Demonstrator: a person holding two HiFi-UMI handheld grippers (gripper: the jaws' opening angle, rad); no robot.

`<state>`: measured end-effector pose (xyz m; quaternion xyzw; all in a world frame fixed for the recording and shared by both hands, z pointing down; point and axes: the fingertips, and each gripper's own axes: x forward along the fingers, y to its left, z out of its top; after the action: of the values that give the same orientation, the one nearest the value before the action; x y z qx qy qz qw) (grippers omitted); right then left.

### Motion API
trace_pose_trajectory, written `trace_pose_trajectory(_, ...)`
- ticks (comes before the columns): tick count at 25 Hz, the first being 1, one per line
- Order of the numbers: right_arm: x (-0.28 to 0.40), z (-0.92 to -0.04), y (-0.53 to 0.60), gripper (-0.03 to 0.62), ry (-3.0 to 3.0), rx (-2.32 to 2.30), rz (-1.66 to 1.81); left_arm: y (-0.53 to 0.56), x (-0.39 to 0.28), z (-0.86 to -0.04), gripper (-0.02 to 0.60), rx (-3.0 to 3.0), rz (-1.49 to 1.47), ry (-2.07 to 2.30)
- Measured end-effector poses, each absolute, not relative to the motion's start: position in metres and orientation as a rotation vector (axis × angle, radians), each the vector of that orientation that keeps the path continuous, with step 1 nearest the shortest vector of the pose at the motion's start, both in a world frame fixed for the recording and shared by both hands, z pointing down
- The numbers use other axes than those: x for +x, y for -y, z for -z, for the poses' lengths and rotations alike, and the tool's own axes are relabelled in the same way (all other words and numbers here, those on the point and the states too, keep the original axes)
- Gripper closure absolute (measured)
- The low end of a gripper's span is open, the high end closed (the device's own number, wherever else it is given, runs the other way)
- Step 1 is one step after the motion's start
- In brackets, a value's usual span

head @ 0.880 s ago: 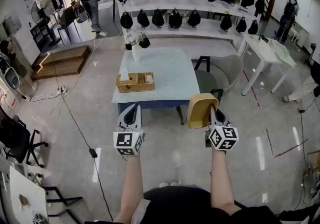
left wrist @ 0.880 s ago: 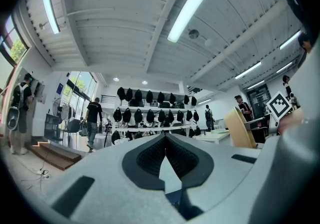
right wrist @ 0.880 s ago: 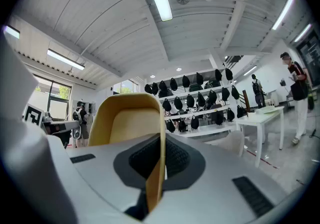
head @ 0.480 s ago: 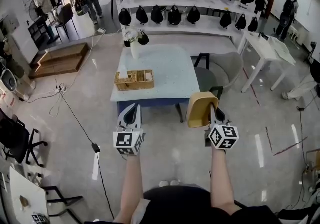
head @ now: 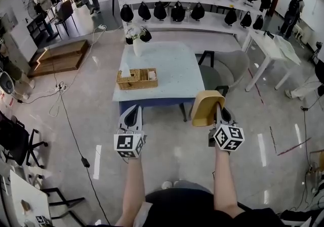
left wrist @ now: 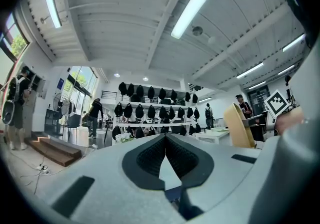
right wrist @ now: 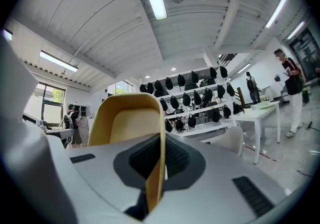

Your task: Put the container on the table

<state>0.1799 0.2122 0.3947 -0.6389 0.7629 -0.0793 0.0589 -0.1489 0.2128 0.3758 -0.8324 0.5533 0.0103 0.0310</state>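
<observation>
A tan, scoop-shaped container (head: 206, 108) hangs in the air over the floor, just short of the near right corner of the light blue table (head: 167, 72). My right gripper (head: 219, 113) is shut on its side wall; in the right gripper view the container (right wrist: 125, 120) stands upright with its rim pinched where the right gripper (right wrist: 159, 143) closes. My left gripper (head: 132, 109) is held level beside it, to the left and short of the table's near edge. The left gripper (left wrist: 165, 136) has its jaws together with nothing between them. The container (left wrist: 239, 125) also shows at the right of the left gripper view.
A wicker basket (head: 136, 78) sits on the table's near left part and a vase of flowers (head: 137, 44) at its far left. A grey chair (head: 228, 69) stands right of the table, a white table (head: 271, 51) beyond. Shelves of black bags (head: 177, 11) line the back. A cable (head: 71, 115) crosses the floor.
The table has drawn slightly nearer in the head view. Both grippers keep their pose, the right one still holding the container.
</observation>
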Motion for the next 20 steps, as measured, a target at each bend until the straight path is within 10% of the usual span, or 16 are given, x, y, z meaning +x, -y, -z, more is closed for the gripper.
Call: trace_pose_trajectory(20, 0.178, -0.387, -0.170, 0.594, -2.271, -1.931, 0.208, -0.172, -0.156, -0.378, 0.574, -2.566, -0.032, -1.681)
